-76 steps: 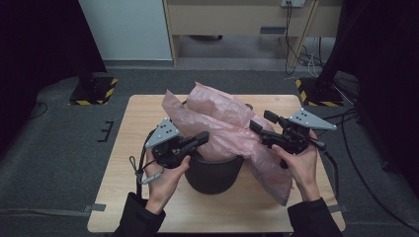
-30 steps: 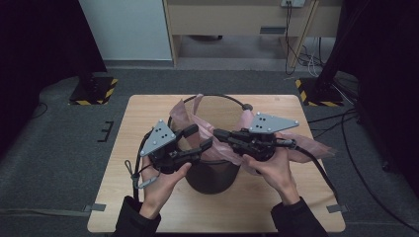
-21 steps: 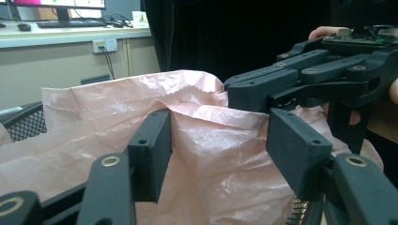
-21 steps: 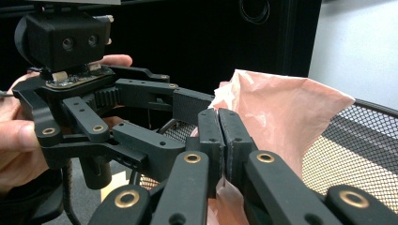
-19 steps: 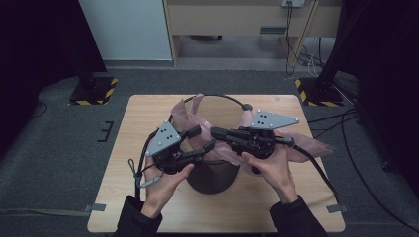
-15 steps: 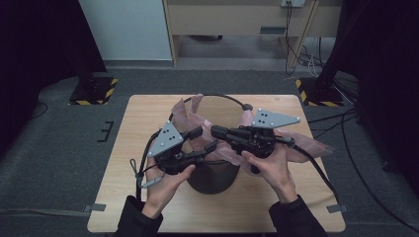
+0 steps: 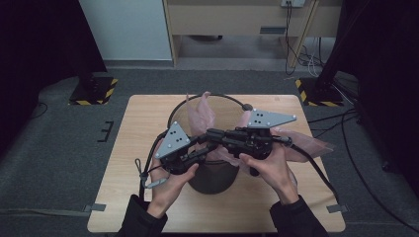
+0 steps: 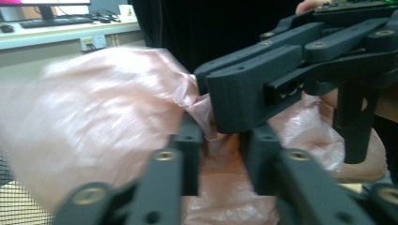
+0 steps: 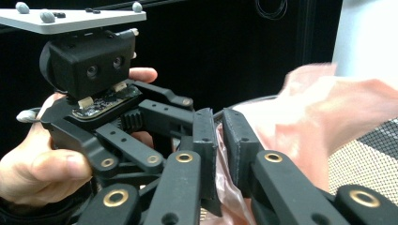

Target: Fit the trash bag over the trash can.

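Note:
A black mesh bin (image 7: 213, 178) stands mid-table with a thin pink plastic bag (image 7: 203, 111) draped over its near rim and trailing off to the right. My left gripper (image 7: 205, 148) and right gripper (image 7: 210, 134) meet tip to tip above the near rim. In the left gripper view the left gripper (image 8: 220, 140) has bunched pink bag (image 8: 94, 117) between its jaws, with the right gripper (image 8: 209, 96) pinching the same fold just above. In the right gripper view the right gripper (image 9: 219, 126) is shut on a thin fold of the bag (image 9: 338, 108).
The wooden table (image 7: 148, 123) has bare surface left and right of the bin. A cable trails from each gripper across the table. Grey floor surrounds the table, with yellow-black striped bases at the far corners. The bin's mesh (image 9: 371, 154) shows behind the bag.
The bag, earlier spread over the bin's mouth, has been drawn off it and the rim now shows. Both grippers came together at the middle; the left tilted toward the right.

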`<control>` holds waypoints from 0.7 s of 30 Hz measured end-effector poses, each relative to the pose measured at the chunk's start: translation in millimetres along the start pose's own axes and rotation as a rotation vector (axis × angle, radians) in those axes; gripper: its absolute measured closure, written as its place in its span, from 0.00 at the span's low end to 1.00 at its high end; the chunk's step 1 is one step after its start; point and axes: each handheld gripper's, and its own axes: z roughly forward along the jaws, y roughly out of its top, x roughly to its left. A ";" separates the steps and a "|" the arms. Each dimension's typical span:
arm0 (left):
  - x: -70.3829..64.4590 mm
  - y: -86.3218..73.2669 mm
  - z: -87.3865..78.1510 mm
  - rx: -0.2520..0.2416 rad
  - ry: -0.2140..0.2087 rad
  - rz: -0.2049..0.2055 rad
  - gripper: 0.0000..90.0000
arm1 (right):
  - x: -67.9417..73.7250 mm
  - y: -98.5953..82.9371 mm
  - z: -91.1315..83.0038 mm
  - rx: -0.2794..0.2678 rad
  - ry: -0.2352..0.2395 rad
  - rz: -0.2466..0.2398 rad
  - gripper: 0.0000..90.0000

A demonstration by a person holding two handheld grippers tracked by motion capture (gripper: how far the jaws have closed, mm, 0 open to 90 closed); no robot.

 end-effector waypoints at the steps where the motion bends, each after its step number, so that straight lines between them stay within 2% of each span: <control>1: 0.0 0.0 -0.7 0.007 0.007 0.006 0.85 | 0.4 0.0 0.3 -0.004 0.005 0.005 0.92; 2: 0.3 -0.4 -1.1 0.013 0.010 0.005 0.89 | 0.3 -0.3 0.3 -0.007 0.010 0.007 0.92; 3: 1.1 -1.0 -1.1 0.005 0.002 -0.015 0.95 | 0.5 -0.4 0.2 -0.009 0.012 0.007 0.89; 6: 5.0 -1.0 -1.8 0.004 0.001 -0.057 0.98 | 1.9 -0.2 -1.0 -0.024 0.007 -0.002 0.77; 9: 9.0 -1.1 -3.3 0.003 0.015 -0.085 0.99 | 3.2 3.0 -9.0 -0.054 -0.043 -0.038 0.65; 11: 12.1 -1.9 -5.0 0.010 0.023 -0.100 0.99 | 4.5 7.5 -21.9 -0.074 -0.110 -0.090 0.56; 15: 16.9 -3.4 -7.6 0.018 0.039 -0.130 0.99 | 8.2 14.2 -48.1 -0.082 -0.184 -0.149 0.42; 17: 18.7 -3.3 -9.1 0.018 0.041 -0.141 0.99 | 9.0 15.5 -55.6 -0.079 -0.210 -0.163 0.38; 18: 19.5 -3.1 -10.0 0.019 0.043 -0.145 0.99 | 8.4 15.4 -60.1 -0.088 -0.221 -0.165 0.37; 21: 24.0 -2.9 -13.6 0.014 0.054 -0.160 0.99 | 3.0 11.2 -68.8 -0.105 -0.235 -0.126 0.35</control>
